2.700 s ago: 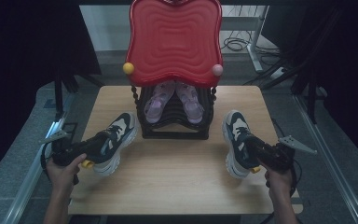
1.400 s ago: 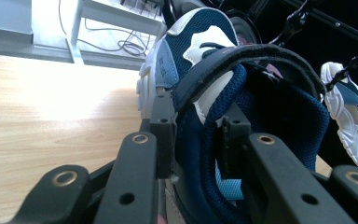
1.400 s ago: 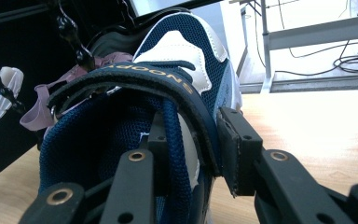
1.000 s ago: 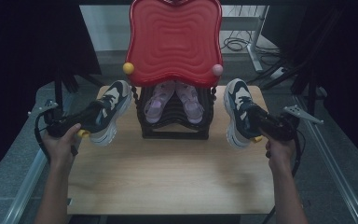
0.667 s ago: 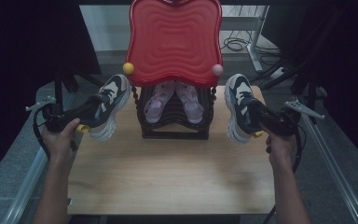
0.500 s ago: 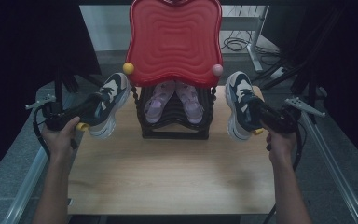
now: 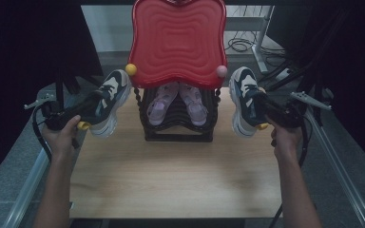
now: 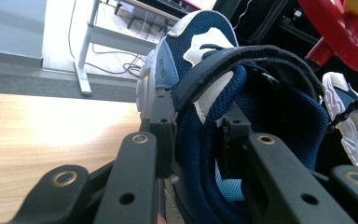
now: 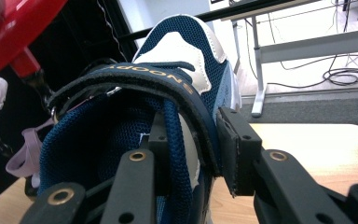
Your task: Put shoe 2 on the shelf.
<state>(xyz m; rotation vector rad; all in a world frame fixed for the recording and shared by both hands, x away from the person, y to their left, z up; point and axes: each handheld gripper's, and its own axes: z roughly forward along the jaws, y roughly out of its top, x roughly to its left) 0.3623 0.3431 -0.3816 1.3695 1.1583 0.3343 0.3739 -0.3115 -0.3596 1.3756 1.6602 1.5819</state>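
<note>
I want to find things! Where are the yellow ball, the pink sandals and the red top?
yellow ball (image 7: 131,69), high view, its middle
pink sandals (image 7: 156,105), high view, left sandal's straps
red top (image 7: 178,38), high view, its wavy middle

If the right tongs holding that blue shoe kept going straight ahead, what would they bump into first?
Probably nothing on the table. The right tongs, shut on the right sneaker, point past the red rack on its right side. Beyond the table edge lie floor and cables, though depth is hard to judge.
</note>
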